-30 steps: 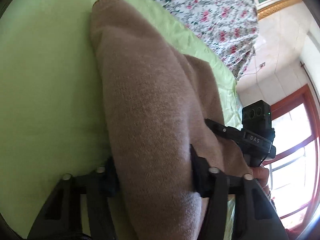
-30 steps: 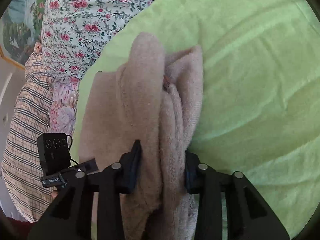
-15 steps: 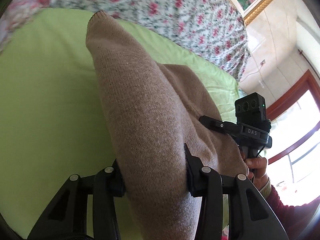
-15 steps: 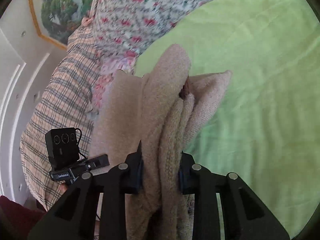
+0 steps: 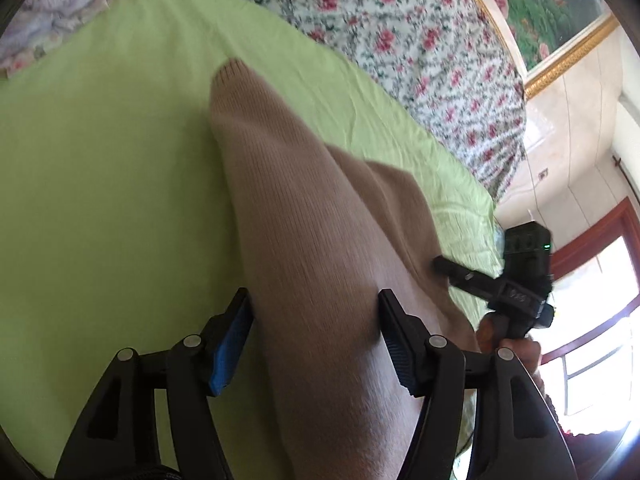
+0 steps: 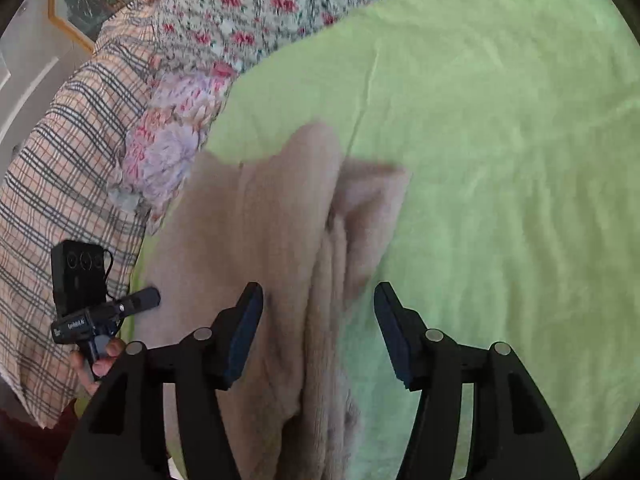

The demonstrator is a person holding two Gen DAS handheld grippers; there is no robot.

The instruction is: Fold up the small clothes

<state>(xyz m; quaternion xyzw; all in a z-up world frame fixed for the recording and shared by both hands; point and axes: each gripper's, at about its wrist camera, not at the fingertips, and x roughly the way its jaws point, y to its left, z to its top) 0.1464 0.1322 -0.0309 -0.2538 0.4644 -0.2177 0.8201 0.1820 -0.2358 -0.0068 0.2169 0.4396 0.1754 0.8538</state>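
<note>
So the beige knit sweater (image 5: 304,240) runs up the middle of the left wrist frame, lying on the lime-green sheet (image 5: 100,200). The left gripper (image 5: 316,336) is letting go, jaws opening with the knit between them, pads clear. Same for the right gripper (image 6: 318,332): opening around the bunched sweater (image 6: 280,240). Floral quilt (image 5: 400,40) fills the upper right.

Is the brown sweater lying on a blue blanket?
No, the brown sweater lies on a light green blanket, with flowered bedding beyond its far edge.
</note>
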